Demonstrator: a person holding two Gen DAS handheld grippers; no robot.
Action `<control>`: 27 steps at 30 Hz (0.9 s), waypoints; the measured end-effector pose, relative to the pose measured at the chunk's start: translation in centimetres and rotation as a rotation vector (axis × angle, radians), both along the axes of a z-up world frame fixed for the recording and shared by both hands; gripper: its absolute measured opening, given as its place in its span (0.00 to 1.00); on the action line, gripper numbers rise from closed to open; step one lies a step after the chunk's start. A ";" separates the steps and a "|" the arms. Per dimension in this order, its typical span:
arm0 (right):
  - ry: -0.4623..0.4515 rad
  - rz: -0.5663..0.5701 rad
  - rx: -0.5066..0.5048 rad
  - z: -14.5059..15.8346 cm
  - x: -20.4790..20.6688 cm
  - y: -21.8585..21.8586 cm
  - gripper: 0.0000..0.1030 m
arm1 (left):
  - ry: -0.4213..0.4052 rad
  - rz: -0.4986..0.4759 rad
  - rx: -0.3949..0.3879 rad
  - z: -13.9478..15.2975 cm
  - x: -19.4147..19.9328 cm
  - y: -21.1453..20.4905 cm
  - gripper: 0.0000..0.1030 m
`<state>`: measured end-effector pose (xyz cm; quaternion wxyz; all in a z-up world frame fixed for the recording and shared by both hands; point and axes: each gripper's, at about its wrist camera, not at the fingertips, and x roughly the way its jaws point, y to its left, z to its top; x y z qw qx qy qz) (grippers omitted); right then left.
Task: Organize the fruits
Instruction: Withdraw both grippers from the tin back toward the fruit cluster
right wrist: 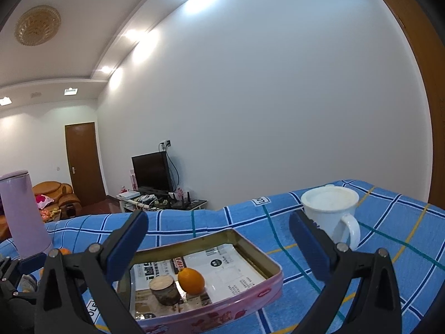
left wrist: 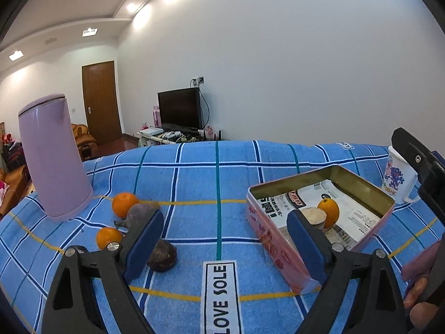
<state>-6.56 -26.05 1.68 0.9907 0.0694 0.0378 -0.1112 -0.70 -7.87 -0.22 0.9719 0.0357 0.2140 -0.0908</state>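
Left tongs [left wrist: 225, 239] wide apart, empty; right tongs [right wrist: 219, 239] likewise apart over the tin [right wrist: 274, 267]. One orange [right wrist: 191, 277] and a cut piece [right wrist: 164, 289] already in the tin. Swing toward nine o'clock, straddle the dark fruit [left wrist: 162, 256] on the tabletop [left wrist: 194, 183] squarely, squeeze gently, avoid nudging the nearby oranges [left wrist: 108, 237].
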 end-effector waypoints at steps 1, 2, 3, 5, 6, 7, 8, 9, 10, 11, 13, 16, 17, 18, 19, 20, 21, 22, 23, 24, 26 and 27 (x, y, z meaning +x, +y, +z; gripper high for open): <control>-0.001 0.001 -0.009 0.0 -0.1 0.3 1.00 | 0.004 -0.001 -0.002 0.0 0.0 0.1 0.89; -0.003 0.000 -0.013 0.0 -0.1 0.4 1.00 | 0.006 0.001 -0.004 -0.1 0.0 0.3 0.89; -0.007 0.000 -0.016 0.0 -0.2 0.5 1.00 | 0.005 0.002 -0.007 -0.1 -0.1 0.5 0.89; -0.016 -0.001 -0.022 0.1 -0.5 0.8 1.00 | -0.002 0.001 -0.005 0.0 -0.3 0.8 0.89; -0.017 -0.004 -0.024 0.1 -0.7 1.0 1.00 | -0.007 0.000 0.004 0.1 -0.3 0.9 0.89; -0.018 -0.005 -0.027 0.1 -0.8 1.1 1.00 | -0.011 -0.001 0.011 0.1 -0.4 1.0 0.89; -0.017 -0.006 -0.030 0.1 -0.9 1.3 1.00 | -0.015 -0.004 0.022 0.1 -0.5 1.1 0.89; -0.013 -0.008 -0.034 0.1 -0.9 1.6 1.00 | -0.017 -0.007 0.030 0.1 -0.5 1.3 0.89; -0.008 -0.006 -0.034 0.1 -0.8 1.7 1.00 | -0.018 -0.009 0.036 0.0 -0.5 1.4 0.89; -0.003 -0.001 -0.031 0.1 -0.8 1.9 1.00 | -0.021 -0.011 0.046 0.0 -0.5 1.7 0.89; 0.014 0.010 -0.034 0.0 -0.6 2.3 1.00 | -0.030 -0.007 0.062 0.1 -0.4 2.3 0.89; 0.041 0.025 -0.060 -0.1 -0.3 3.4 1.00 | -0.035 0.007 0.076 0.0 -0.1 3.8 0.89; 0.054 0.028 -0.069 -0.2 -0.1 3.8 1.00 | -0.032 0.011 0.073 0.0 0.0 4.3 0.89; 0.064 0.030 -0.072 -0.3 0.0 4.1 1.00 | -0.029 0.016 0.068 0.0 0.1 4.8 0.89; 0.077 0.038 -0.073 -0.4 0.2 4.5 1.00 | -0.025 0.023 0.063 0.0 0.3 5.3 0.89; 0.092 0.048 -0.070 -0.6 0.4 4.8 1.00 | -0.025 0.030 0.060 0.0 0.4 5.9 0.89; 0.103 0.054 -0.066 -0.7 0.6 5.1 1.00 | -0.025 0.034 0.059 0.0 0.5 6.2 0.89; 0.114 0.062 -0.062 -0.9 0.7 5.4 1.00 | -0.026 0.038 0.059 0.0 0.6 6.6 0.89; 0.126 0.069 -0.060 -1.0 0.8 5.8 1.00 | -0.026 0.041 0.059 0.0 0.6 6.9 0.89; 0.134 0.074 -0.062 -1.1 1.0 6.3 1.00 | -0.027 0.043 0.058 0.0 0.6 7.2 0.89; 0.139 0.085 -0.069 -1.2 1.0 7.0 1.00 | -0.025 0.043 0.054 0.0 0.7 7.8 0.89; 0.141 0.092 -0.069 -1.2 1.0 7.4 1.00 | -0.025 0.042 0.056 0.0 0.7 8.0 0.89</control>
